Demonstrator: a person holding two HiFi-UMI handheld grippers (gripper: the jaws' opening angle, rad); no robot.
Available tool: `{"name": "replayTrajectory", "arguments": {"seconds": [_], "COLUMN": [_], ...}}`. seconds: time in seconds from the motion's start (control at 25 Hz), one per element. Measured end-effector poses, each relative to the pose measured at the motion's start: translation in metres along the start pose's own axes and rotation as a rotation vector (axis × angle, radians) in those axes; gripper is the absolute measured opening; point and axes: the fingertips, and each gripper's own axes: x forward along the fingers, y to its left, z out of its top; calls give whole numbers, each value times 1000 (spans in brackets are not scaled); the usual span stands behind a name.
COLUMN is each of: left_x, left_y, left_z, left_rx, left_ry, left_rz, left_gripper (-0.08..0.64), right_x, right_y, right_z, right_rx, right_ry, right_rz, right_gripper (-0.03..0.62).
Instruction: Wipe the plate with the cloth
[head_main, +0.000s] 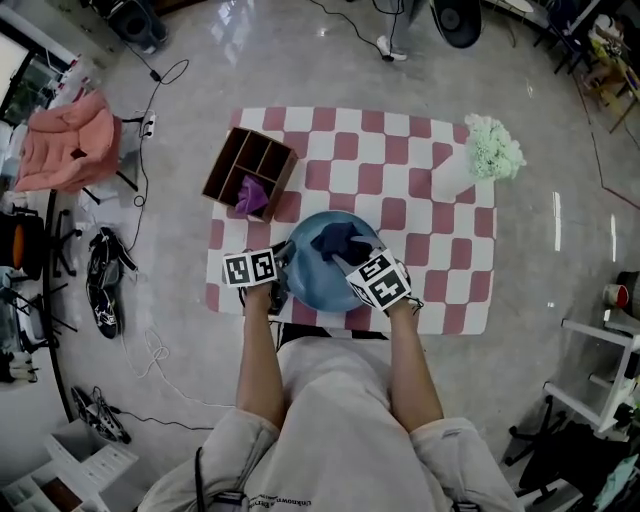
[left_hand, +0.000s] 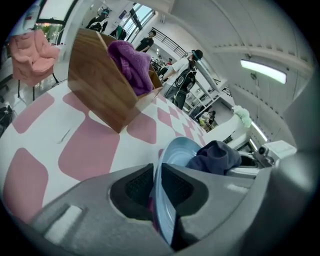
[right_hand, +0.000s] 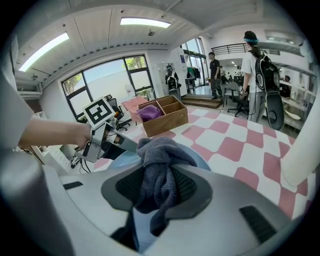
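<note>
The plate (head_main: 312, 282) is blue and round. It sits at the near edge of the checked mat (head_main: 400, 200), right in front of me, and from the head view I cannot tell whether it rests flat or is raised a little. It looks rigid and glossy, so I expect it to be slick at the edge and prone to pivoting if I push off-centre. I hold it by the rim on my left side. My left gripper (left_hand: 156, 187) is clamped there, with one pad above the thin lip and one below. A rim pinch is a small hold, so I judge that hard scrubbing could twist the plate out of it.

The cloth (right_hand: 161, 162) is dark blue-grey, soft and limp. It is bunched into a wad that lies on the plate's inner face, towards the far right. My right gripper (right_hand: 157, 187) is closed on a fold of it, with loose ends spilling from both sides of the jaws. It weighs next to nothing and will drag, not slide. I would keep the wad pressed flat, so that fabric and not a jaw tip meets the surface.

Further out, a wooden divided box (head_main: 250, 165) stands at the mat's far left with a purple cloth (head_main: 250, 196) in one compartment. A white vase of pale green flowers (head_main: 485, 150) stands at the far right corner, well apart from the plate.
</note>
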Motion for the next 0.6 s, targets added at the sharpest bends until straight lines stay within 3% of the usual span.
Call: {"name": "replayTrajectory", "arguments": {"seconds": [0.12,0.24,0.32,0.6], "left_x": [1,-2,-6,-26], "left_y": [0,-16,-23,-30], "left_z": [0,5,7,14], "left_rx": [52,103,85,-11], "left_ry": [21,-23,-59,-229], "left_rz": [40,5,-8,61], "left_gripper": [41,34,34,34], "right_x": [1,0,-1,-1], "right_y": [1,0,0,1], "right_z": [4,12,20,55], "right_rx": [-15,-40,-69,-153], "right_ry": [-3,-13,-18,-92], "right_rz": [7,19,23,-10], "right_gripper": [133,133,133,133]}}
